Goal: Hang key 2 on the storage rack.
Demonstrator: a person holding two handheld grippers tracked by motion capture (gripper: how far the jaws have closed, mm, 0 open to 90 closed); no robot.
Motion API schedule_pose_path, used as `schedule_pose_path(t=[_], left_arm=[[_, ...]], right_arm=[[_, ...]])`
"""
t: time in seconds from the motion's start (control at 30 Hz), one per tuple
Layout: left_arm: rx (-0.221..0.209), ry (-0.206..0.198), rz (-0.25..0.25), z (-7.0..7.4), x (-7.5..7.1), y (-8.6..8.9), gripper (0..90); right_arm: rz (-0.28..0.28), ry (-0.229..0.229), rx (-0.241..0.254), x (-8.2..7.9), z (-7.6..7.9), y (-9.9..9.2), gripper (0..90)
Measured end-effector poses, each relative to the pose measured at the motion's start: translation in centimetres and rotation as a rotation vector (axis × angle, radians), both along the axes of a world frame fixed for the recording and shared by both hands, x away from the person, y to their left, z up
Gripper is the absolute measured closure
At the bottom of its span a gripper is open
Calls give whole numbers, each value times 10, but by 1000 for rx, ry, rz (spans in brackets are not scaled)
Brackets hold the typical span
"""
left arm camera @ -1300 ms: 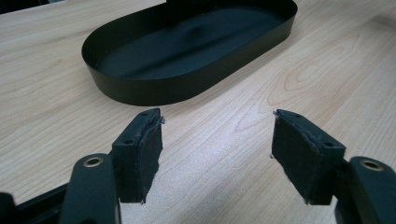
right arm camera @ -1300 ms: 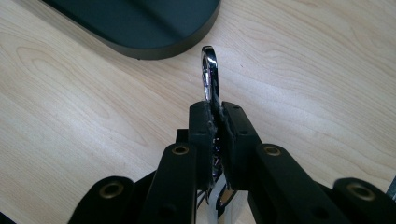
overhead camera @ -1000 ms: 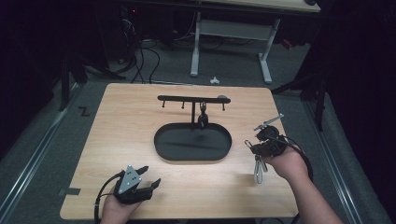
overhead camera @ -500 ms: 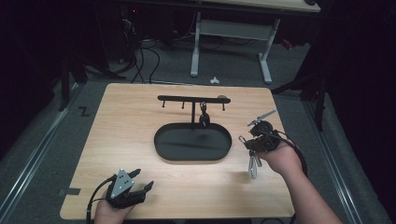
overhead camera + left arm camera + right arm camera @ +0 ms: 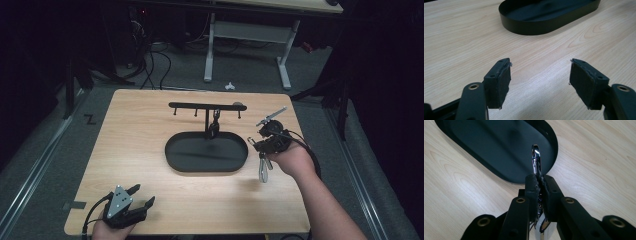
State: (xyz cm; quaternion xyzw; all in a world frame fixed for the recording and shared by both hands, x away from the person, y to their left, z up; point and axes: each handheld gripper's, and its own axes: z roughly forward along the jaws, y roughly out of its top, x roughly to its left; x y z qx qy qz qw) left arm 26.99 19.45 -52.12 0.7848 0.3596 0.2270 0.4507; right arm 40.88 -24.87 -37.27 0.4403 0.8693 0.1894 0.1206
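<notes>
right claw (image 5: pixel 539 185) — carabiner (image 5: pixel 536 160) between pads

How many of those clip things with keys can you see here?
2. One carabiner is clamped in the right gripper, beside the black tray. Another clip hangs from the rack above the tray. What hangs from each is too small to tell.

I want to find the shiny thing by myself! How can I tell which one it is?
Start at the black oval tray in the middle of the wooden table. Just past its right end, the right gripper pinches a silver metal clip with keys hanging under it. It is the shiny one off the table; the other clip hangs dark on the rack behind the tray.
</notes>
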Motion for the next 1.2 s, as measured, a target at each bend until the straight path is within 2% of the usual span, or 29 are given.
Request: schedule_pose_path(t=[0.27,0.6,0.87,1.03,1.2], left_arm=[[2,2,3,0,-1,3,338],[4,-2,2,0,-1,1,338],[10,1,-2,0,-2,1,338],[13,1,-5,-1,-2,0,338],[15,3,-5,0,-2,0,338]], right_arm=[[14,-23,0,11,15,11,836],[10,-52,25,26,34,24,836],[4,-47,39,36,34,30,836],[10,-62,50,39,38,32,836],[-8,-59,55,45,39,31,836]])
